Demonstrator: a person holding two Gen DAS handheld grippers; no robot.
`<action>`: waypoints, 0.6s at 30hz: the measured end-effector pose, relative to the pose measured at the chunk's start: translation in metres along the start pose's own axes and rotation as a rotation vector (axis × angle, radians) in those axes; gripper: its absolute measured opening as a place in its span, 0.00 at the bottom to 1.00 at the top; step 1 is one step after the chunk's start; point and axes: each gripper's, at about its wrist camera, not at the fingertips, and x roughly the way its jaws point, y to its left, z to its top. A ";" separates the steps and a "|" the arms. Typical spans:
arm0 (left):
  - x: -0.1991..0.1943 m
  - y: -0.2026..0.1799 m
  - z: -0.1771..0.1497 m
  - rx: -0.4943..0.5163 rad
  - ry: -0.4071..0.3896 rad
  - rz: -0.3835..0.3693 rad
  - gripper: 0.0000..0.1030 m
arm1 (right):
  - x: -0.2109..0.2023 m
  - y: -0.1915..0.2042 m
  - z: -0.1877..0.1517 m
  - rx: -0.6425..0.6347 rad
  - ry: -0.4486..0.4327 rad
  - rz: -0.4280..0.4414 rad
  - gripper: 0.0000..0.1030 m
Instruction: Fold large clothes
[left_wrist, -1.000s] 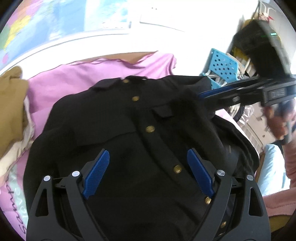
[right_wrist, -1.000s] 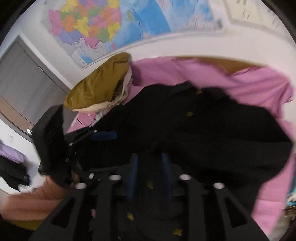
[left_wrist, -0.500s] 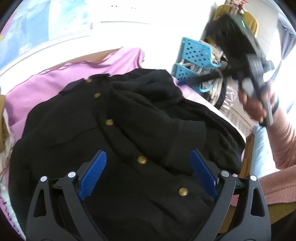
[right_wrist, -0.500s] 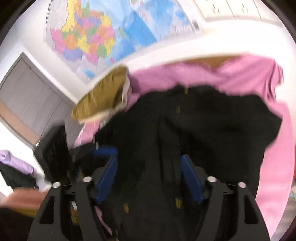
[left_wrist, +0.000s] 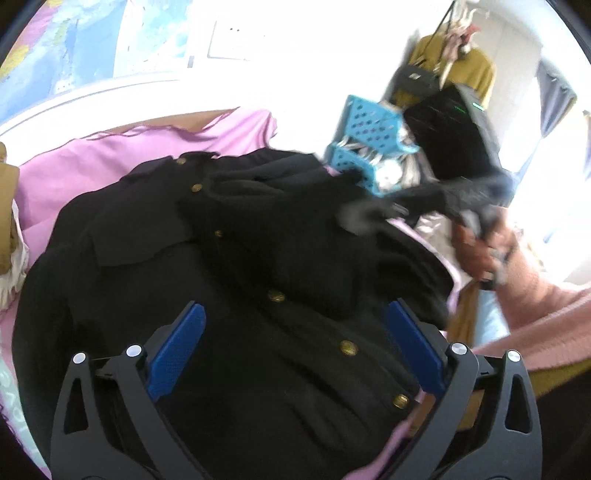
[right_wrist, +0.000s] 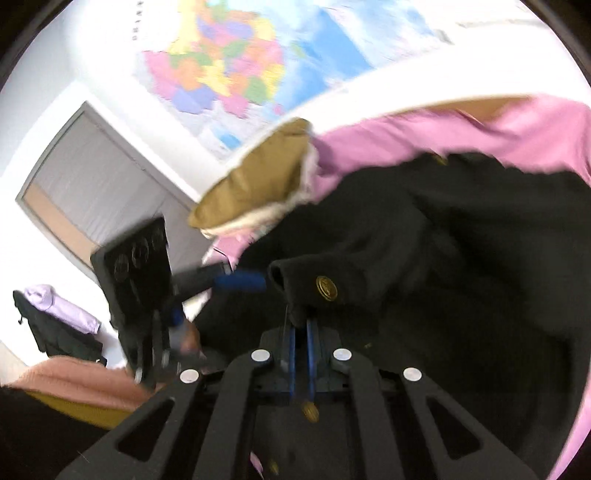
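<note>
Black coat (left_wrist: 229, 302), lying on the pink bedsheet (left_wrist: 92, 162), is being folded: only one sleeve is being pinched by the closed right gripper (right_wrist: 299, 332), the left gripper (left_wrist: 295, 354) being held wide open above it.

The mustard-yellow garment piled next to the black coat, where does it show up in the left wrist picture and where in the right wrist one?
Left wrist view: the mustard-yellow garment is only a sliver at the far left edge, beside the black coat.
Right wrist view: it sits upper centre-left, touching the coat's top left edge.
Shared landmark: the pink sheet under the coat.
</note>
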 end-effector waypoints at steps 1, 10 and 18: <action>-0.005 0.003 -0.002 -0.011 -0.010 -0.002 0.95 | 0.010 0.006 0.009 -0.018 0.001 0.013 0.05; 0.018 0.057 0.004 -0.179 0.072 0.237 0.94 | 0.088 0.006 0.035 0.022 0.099 0.024 0.50; 0.040 0.097 0.008 -0.313 0.159 0.295 0.48 | -0.040 -0.076 0.027 0.137 -0.189 -0.330 0.60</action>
